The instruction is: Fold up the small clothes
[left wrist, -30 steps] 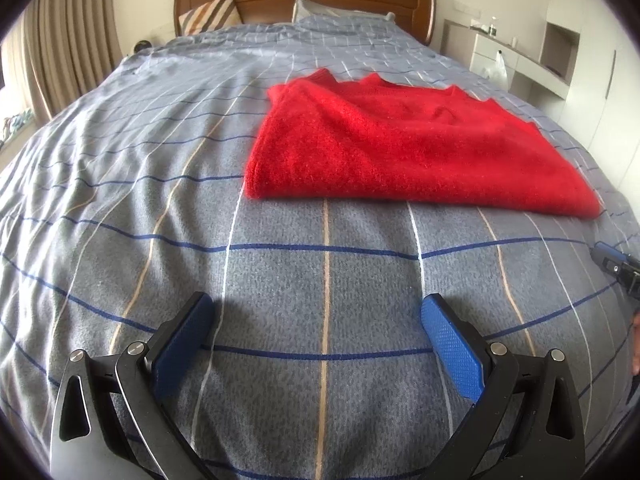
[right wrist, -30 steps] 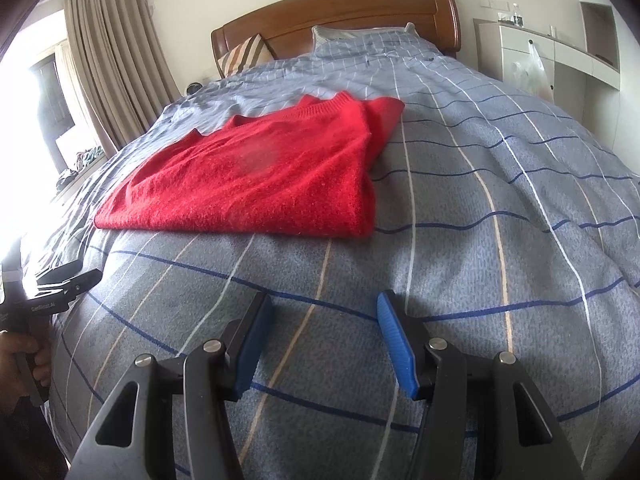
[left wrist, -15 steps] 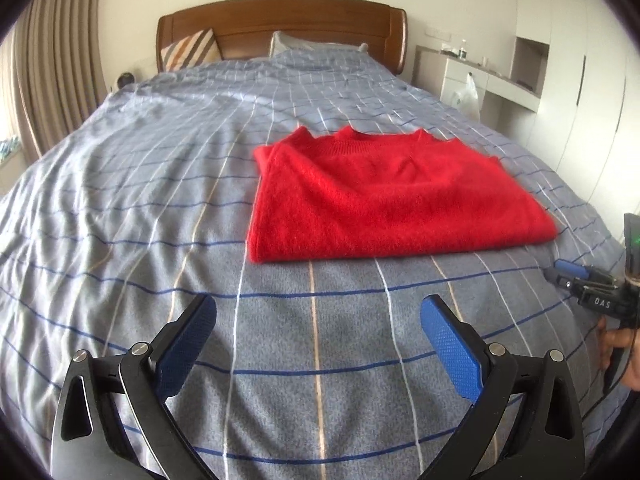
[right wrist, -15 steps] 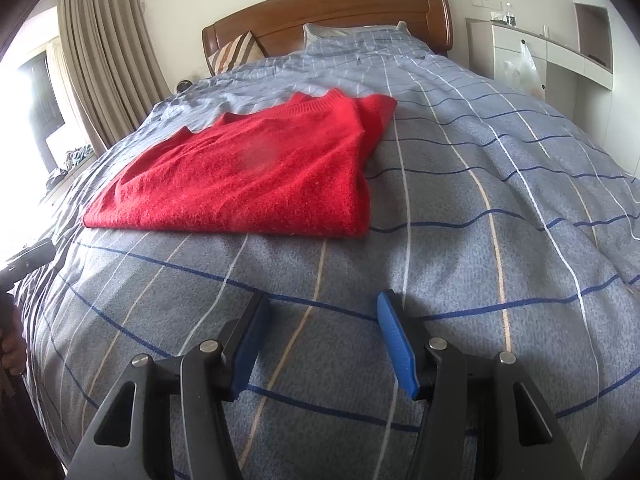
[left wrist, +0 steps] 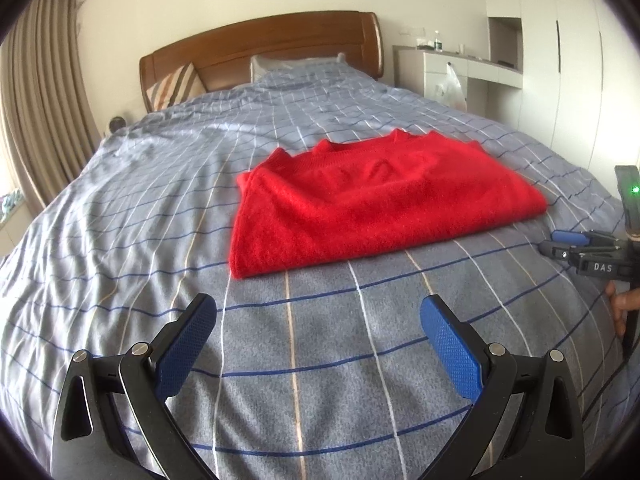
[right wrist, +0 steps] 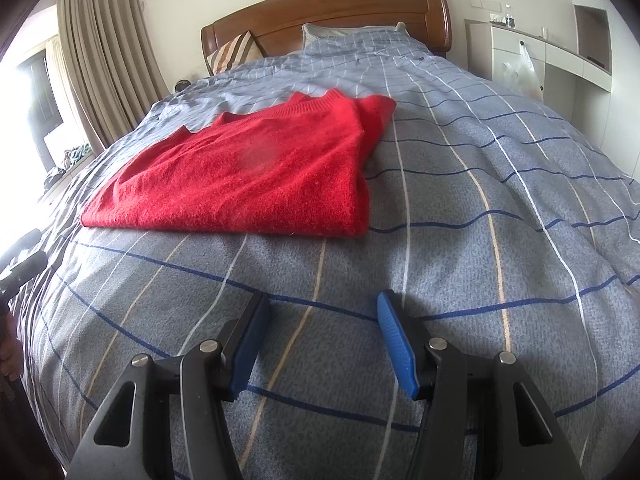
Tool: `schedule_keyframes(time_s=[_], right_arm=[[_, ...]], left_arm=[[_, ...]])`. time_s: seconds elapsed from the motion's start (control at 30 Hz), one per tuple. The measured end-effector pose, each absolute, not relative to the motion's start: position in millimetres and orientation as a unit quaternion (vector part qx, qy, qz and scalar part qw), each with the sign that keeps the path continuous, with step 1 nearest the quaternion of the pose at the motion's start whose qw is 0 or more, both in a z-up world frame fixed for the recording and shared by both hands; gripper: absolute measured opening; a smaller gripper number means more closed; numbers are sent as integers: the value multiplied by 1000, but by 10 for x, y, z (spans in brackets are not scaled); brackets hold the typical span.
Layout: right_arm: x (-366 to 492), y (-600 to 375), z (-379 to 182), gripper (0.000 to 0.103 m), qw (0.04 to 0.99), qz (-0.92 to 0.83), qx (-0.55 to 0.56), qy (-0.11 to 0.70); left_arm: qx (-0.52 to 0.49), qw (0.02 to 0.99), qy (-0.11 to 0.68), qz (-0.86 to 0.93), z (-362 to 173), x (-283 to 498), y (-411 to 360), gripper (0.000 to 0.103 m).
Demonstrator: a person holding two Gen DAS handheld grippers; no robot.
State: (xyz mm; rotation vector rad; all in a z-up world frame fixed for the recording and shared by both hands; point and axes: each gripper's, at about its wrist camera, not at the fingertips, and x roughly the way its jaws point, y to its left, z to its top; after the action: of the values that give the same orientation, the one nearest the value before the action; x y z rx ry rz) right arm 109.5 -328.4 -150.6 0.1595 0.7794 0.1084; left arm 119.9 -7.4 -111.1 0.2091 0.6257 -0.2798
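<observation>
Left tool (left wrist: 318,334) higher than before, both tools spread empty, red sweater (left wrist: 372,200) folded.

A folded red knitted sweater (left wrist: 372,204) lies on the grey checked bedspread (left wrist: 140,208) ahead of my left gripper (left wrist: 318,344) and, in its own view, my right gripper (right wrist: 322,340), a wooden headboard (right wrist: 332,12) behind, a white desk (left wrist: 460,68) to the bed's right.

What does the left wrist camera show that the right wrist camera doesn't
Left wrist only: the right tool from the side near the bed's edge, with a green light. Right wrist only: the bright window beside the curtain. Both: the folded red sweater on the checked bedcover, the wooden headboard, and open, empty tools.
</observation>
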Motion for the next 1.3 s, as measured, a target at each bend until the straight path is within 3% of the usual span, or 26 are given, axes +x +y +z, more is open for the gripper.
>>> schedule_keyframes(time_s=[0.47,1.3], right_arm=[[1095,-3283,-1506,55,921,52,78,379],[1072,-3283,-1500,55,921,55,82,376]], left_arm=[[124,955,253,-91,-1038,1141,2,102],[106,951,276,-87,-1146,1224,62,102]])
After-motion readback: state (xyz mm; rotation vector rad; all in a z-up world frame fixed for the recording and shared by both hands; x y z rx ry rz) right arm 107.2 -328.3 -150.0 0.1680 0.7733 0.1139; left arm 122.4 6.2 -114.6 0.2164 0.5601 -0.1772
